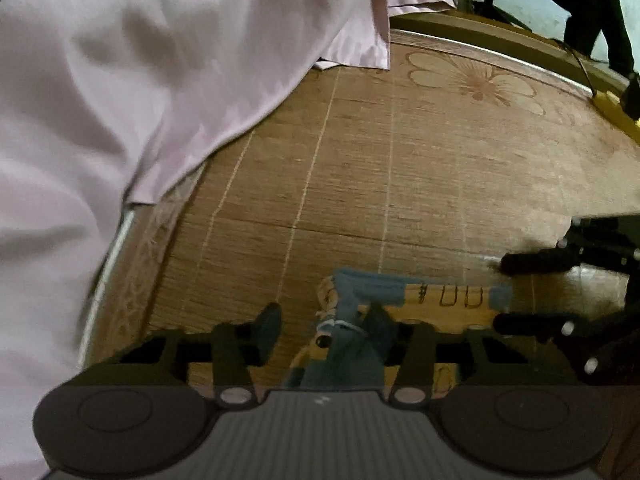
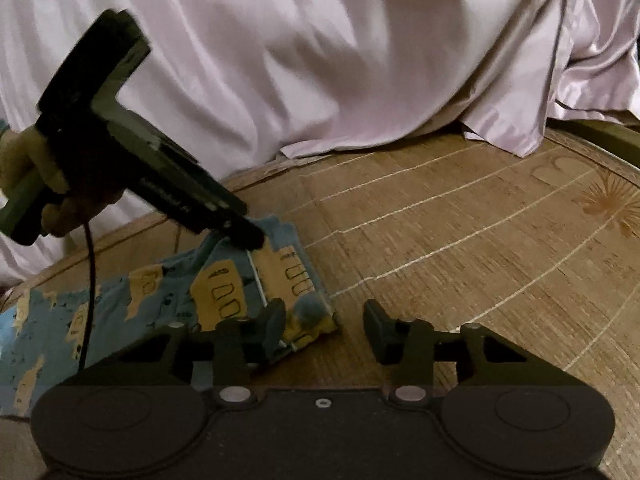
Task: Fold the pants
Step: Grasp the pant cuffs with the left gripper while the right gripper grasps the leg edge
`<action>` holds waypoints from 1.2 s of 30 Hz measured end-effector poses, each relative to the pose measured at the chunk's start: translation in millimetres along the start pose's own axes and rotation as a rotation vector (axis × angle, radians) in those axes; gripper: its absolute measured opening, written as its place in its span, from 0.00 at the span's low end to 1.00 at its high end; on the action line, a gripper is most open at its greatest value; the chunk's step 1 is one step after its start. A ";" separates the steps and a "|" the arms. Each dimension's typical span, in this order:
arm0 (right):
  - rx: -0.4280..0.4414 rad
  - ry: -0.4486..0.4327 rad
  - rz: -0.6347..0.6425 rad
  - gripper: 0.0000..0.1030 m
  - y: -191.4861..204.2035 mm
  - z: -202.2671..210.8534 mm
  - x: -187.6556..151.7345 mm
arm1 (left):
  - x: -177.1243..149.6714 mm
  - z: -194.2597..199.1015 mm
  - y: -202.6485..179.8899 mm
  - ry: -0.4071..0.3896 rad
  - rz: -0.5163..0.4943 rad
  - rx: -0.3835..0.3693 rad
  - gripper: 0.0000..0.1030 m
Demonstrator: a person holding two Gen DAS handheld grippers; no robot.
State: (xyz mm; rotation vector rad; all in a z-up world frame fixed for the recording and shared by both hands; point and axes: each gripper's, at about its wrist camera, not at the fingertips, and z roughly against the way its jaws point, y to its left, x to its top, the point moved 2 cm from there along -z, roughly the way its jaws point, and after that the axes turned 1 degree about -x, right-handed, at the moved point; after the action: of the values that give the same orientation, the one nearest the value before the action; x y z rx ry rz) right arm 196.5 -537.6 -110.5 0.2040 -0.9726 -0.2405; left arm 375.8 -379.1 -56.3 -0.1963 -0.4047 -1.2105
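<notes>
left hand-held gripper [image 2: 256, 236] tip on blue-and-yellow printed cotton pants [image 2: 120, 312], jaw state unclear; right hand-held gripper [image 2: 324, 320] spread at waistband's 3 o'clock corner, may pinch only one layer.

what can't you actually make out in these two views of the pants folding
- Pants: the right wrist view cuts off the far part at its left edge; the left wrist view shows only a patch, the left gripper body covering the rest.
- Right gripper: blurred in the left wrist view, at its right edge.
- Mat: the pink cloth hides its far side in both views.
</notes>
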 end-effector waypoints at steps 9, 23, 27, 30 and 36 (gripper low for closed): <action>-0.005 -0.033 0.067 0.13 12.2 6.2 -2.7 | 5.7 19.9 -17.2 -0.184 -0.055 0.002 0.09; -0.045 -0.031 0.084 0.17 17.5 3.3 -5.7 | -1.1 -5.4 -3.0 -0.022 0.018 -0.021 0.32; -0.041 -0.030 0.075 0.17 15.5 3.0 -5.5 | -0.2 -4.7 -5.6 -0.034 -0.003 0.003 0.16; -0.050 -0.035 0.081 0.18 17.0 3.8 -6.0 | -1.0 10.6 -7.8 -0.111 0.008 -0.015 0.14; -0.057 -0.030 0.010 0.39 7.1 2.9 -5.6 | -7.7 -3.0 -35.6 -0.074 -0.202 0.160 0.45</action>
State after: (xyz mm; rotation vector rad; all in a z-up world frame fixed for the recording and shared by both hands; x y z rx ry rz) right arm 191.8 -529.4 -111.3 0.1432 -0.9952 -0.2623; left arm 340.8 -385.8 -64.5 -0.0634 -0.5942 -1.3652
